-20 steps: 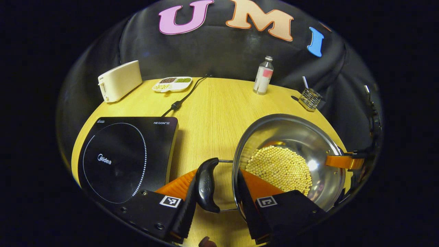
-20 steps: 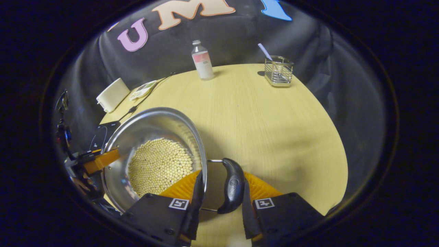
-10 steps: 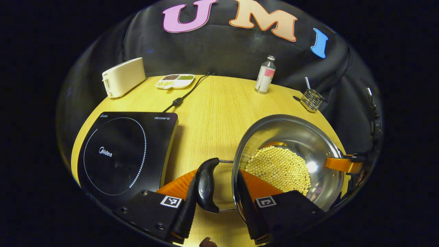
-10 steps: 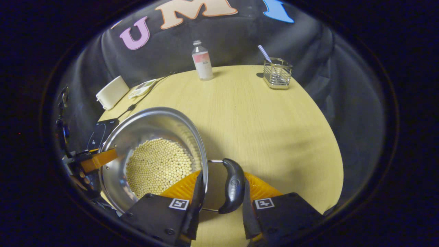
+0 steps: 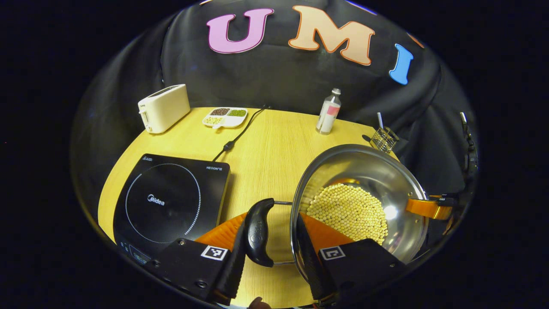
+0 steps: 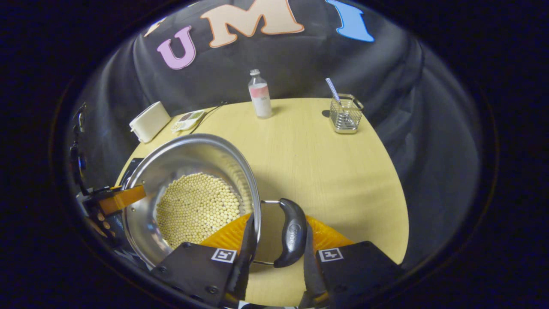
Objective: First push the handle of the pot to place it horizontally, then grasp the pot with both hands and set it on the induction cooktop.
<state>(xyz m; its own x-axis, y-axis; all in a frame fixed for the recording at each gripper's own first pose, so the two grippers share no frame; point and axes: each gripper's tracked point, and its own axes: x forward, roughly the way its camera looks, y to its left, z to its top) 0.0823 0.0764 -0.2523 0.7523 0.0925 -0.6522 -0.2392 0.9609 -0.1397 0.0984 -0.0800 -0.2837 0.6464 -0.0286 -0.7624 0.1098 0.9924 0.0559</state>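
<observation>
A steel pot (image 5: pixel 364 167) holding yellow beans (image 5: pixel 348 211) hangs above the wooden table (image 5: pixel 266 150), right of the black induction cooktop (image 5: pixel 167 201). My left gripper (image 5: pixel 270 253) is shut on the pot's black left handle (image 5: pixel 257 231): one finger sits outside the handle, the other inside the rim. In the right gripper view, my right gripper (image 6: pixel 278 253) is shut the same way on the pot's (image 6: pixel 188 159) other black handle (image 6: pixel 291 234). Each gripper's orange finger shows at the far rim in the other's view.
A cream toaster (image 5: pixel 164 107) and a divided dish of beans (image 5: pixel 225 116) stand at the back left. The cooktop's cable (image 5: pixel 238 135) runs toward the back. A bottle (image 5: pixel 328 112) and a wire holder (image 5: pixel 384 138) stand at the back right.
Both grippers have risen with the pot between them. The table, cooktop and back objects now look smaller and lower in both views.
</observation>
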